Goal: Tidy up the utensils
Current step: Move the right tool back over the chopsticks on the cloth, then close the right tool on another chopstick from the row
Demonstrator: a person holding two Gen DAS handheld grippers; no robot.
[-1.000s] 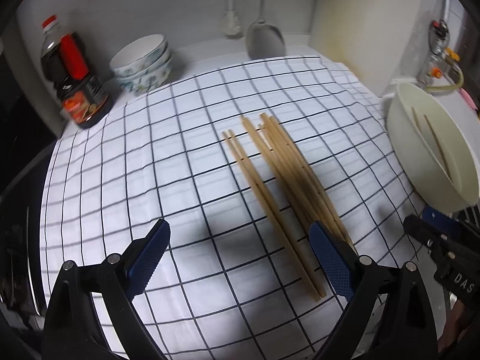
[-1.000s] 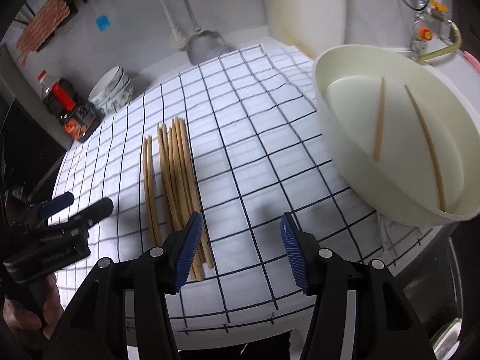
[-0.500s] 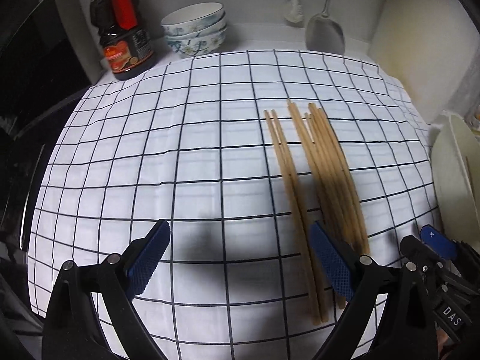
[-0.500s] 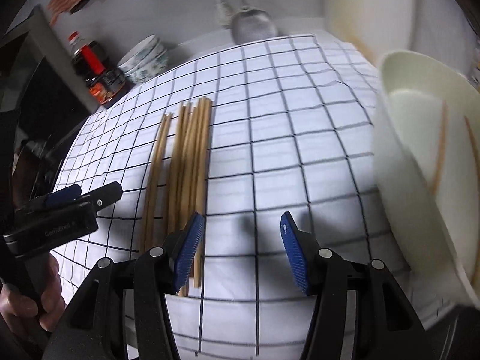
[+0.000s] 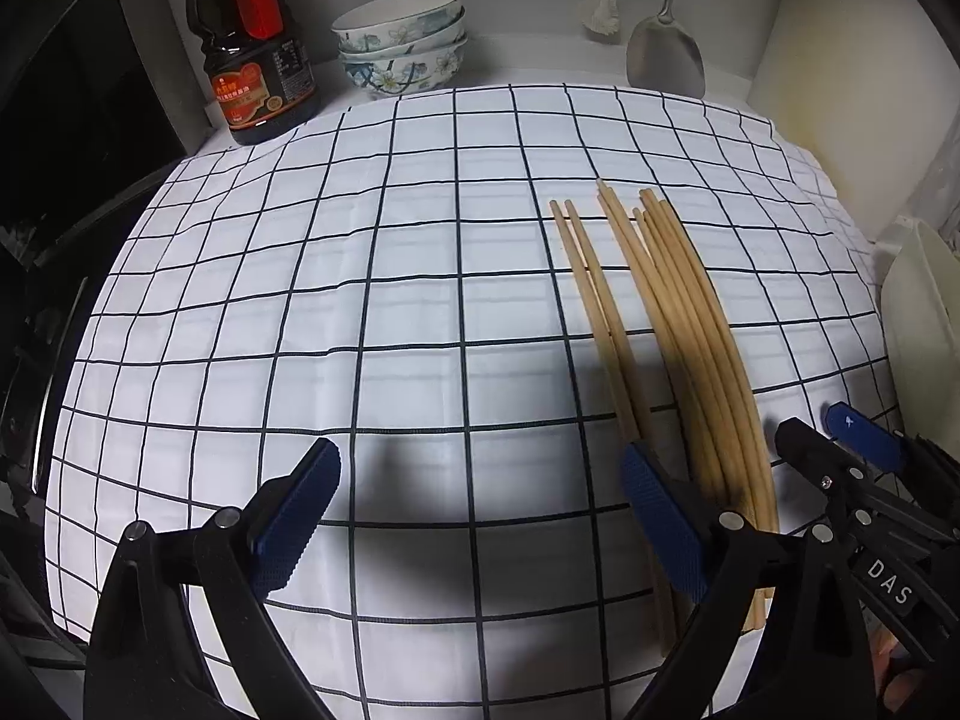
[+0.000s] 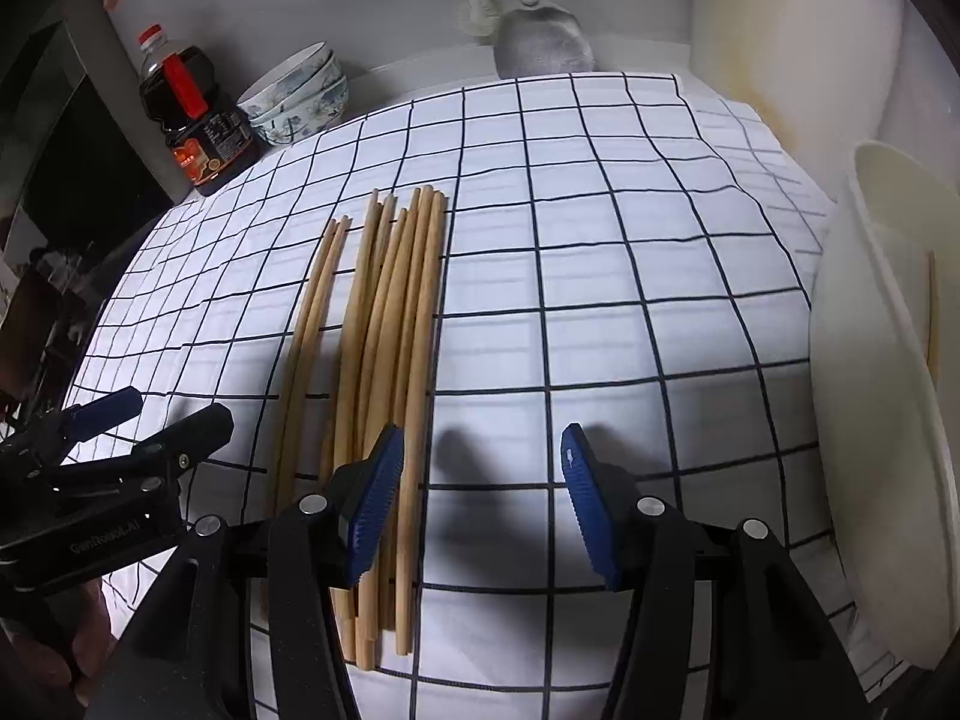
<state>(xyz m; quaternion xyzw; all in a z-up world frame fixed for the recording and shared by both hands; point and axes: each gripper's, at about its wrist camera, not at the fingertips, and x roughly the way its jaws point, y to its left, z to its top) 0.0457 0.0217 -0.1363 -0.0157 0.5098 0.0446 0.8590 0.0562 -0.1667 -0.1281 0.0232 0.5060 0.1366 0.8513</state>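
Several wooden chopsticks (image 5: 678, 324) (image 6: 390, 312) lie side by side on a white checked cloth (image 5: 360, 312) (image 6: 600, 276), with one pair set slightly apart on the left. My left gripper (image 5: 480, 480) hovers open above the cloth, its right finger over the near ends of the sticks and nothing between the jaws. My right gripper (image 6: 480, 468) is open too, its left finger (image 6: 375, 504) above the near ends of the bundle. Each gripper shows at the edge of the other's view. A cream basin (image 6: 882, 396) (image 5: 924, 324) at the right holds a chopstick (image 6: 932, 312).
At the back stand a dark sauce bottle (image 5: 255, 42) (image 6: 192, 114), stacked patterned bowls (image 5: 402, 42) (image 6: 300, 90), a hanging metal spatula (image 5: 665, 60) (image 6: 540, 48) and a brush (image 5: 600, 6). A dark appliance lies off the cloth's left edge, and a cream wall panel rises behind the basin.
Both grippers have sunk toward the cloth and rolled level. The right one has shifted left, away from the basin, until its left finger stands over the chopsticks. The jaws have kept their width.
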